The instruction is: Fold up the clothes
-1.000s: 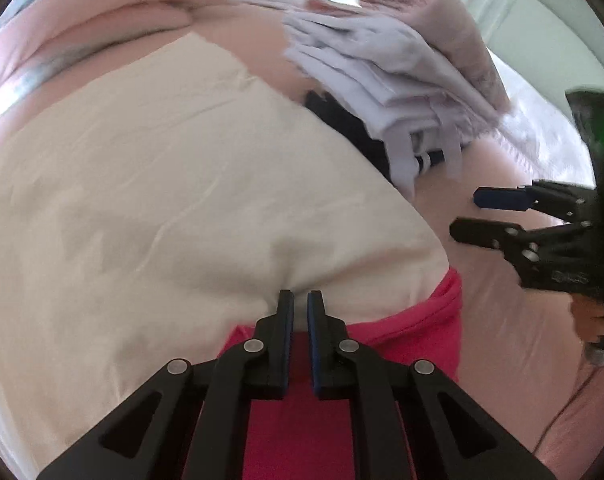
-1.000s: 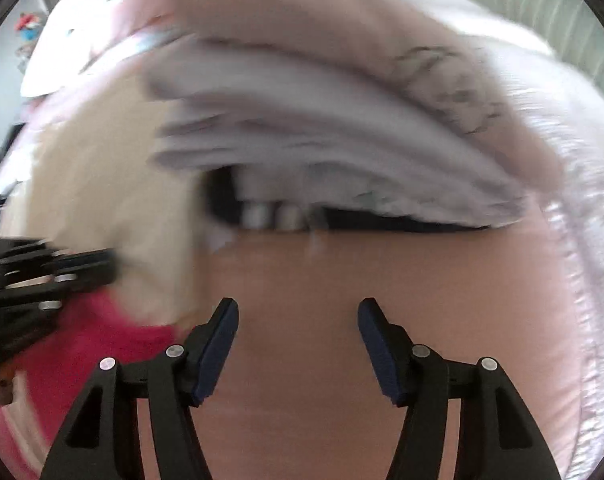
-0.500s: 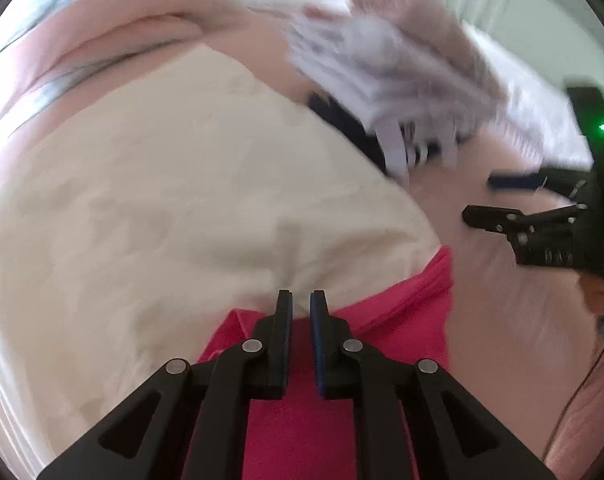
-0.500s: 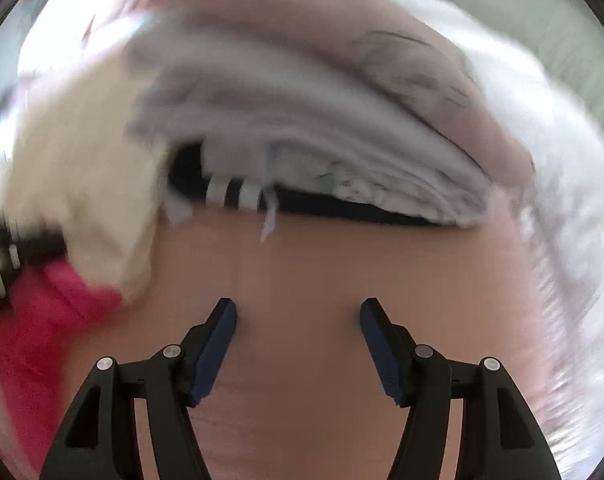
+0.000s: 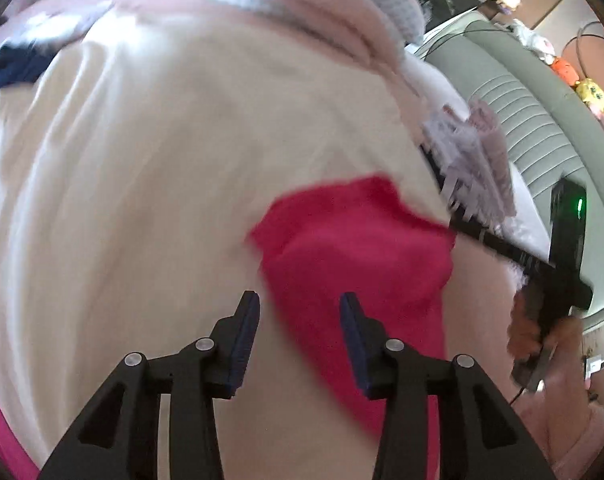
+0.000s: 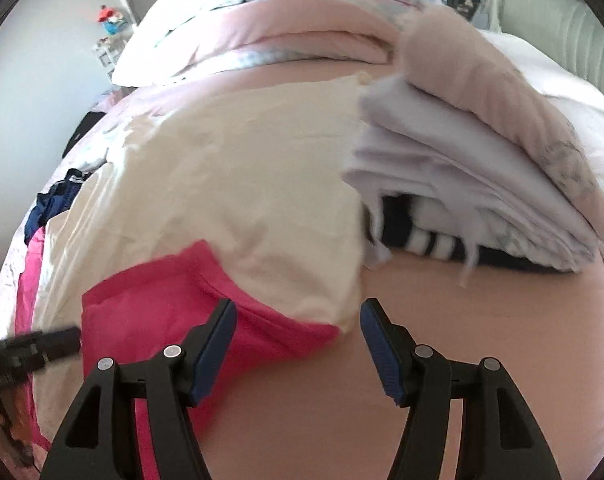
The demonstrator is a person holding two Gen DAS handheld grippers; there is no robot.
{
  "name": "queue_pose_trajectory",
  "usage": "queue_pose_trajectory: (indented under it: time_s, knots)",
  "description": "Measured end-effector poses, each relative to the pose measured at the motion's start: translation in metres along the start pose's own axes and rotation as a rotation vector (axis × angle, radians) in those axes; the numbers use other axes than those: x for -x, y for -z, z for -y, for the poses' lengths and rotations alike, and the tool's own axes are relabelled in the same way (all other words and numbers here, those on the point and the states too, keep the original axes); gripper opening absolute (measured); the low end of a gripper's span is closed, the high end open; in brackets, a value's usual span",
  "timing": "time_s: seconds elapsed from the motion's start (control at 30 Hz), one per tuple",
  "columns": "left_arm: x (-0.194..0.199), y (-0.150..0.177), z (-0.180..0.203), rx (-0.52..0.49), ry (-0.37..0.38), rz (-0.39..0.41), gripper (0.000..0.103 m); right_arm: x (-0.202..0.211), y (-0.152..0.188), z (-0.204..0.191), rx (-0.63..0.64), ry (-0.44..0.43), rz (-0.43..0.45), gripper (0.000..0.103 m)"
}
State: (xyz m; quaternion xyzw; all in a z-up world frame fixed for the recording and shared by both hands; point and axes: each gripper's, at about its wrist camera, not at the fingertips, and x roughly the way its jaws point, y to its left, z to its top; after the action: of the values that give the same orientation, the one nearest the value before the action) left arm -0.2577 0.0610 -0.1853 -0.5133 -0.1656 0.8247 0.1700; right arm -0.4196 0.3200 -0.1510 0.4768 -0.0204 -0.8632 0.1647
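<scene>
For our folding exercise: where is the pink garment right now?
In the right wrist view the pink garment lies lower left on the bed, partly under the cream garment, left of the folded stack.

Large cream cloth garment lies spread on pink-sheeted bed; folded-back magenta fabric corner on its near edge. Stack of folded clothes just right. Pillows behind.

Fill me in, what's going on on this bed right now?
A person with a gripper in each hand is folding clothes on a pink bed. A cream garment lies spread out with a pink garment poking out at its near corner. The left gripper is opening with nothing pinched; the right gripper hovers open above that corner. A stack of folded clothes sits alongside.
</scene>
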Motion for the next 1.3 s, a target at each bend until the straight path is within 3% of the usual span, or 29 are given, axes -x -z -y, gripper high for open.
queue_pose_trajectory:
  time_s: [0.1, 0.2, 0.3, 0.4, 0.5, 0.57, 0.67, 0.77, 0.9, 1.0, 1.2, 1.3]
  knots:
    - [-0.016, 0.001, -0.009, 0.024, 0.011, 0.011, 0.038, 0.002, 0.021, -0.04, 0.059, -0.006, -0.079, 0.066]
    - [-0.029, -0.006, -0.001, 0.017, 0.041, 0.033, 0.038, 0.0, 0.021, -0.053, 0.133, -0.008, -0.067, 0.066]
    - [-0.036, -0.013, 0.004, -0.006, 0.047, 0.038, 0.038, 0.011, 0.016, -0.048, 0.127, -0.037, -0.033, 0.066]
    - [-0.036, -0.017, 0.004, -0.034, 0.048, 0.037, 0.038, -0.009, 0.01, -0.069, 0.177, -0.069, -0.058, 0.066]
    - [-0.032, -0.015, 0.004, -0.08, 0.046, 0.041, 0.036, -0.021, 0.01, -0.07, 0.205, 0.095, -0.074, 0.064]
    - [-0.036, -0.017, 0.001, -0.079, 0.056, 0.044, 0.032, -0.011, 0.006, -0.037, 0.038, 0.162, -0.015, 0.064]
    - [-0.028, -0.021, -0.014, -0.036, 0.072, 0.056, 0.027, -0.001, -0.002, -0.017, -0.126, 0.143, 0.07, 0.064]
    - [-0.024, -0.021, -0.032, 0.051, 0.137, 0.048, 0.027, 0.024, -0.001, -0.019, -0.024, 0.155, 0.038, 0.064]
    - [-0.025, -0.02, -0.039, 0.071, 0.147, 0.05, 0.027, 0.052, 0.014, -0.03, 0.061, 0.044, -0.008, 0.064]
    - [-0.023, -0.026, -0.023, -0.01, 0.106, 0.057, 0.005, 0.062, 0.024, -0.03, 0.102, 0.094, -0.041, 0.064]
    - [0.0, -0.05, 0.009, -0.185, 0.072, 0.073, 0.004, 0.078, 0.023, -0.009, 0.051, 0.125, -0.051, 0.064]
    - [-0.005, -0.069, 0.009, -0.247, 0.026, 0.052, 0.004, 0.065, 0.025, -0.009, 0.048, 0.132, -0.071, 0.064]
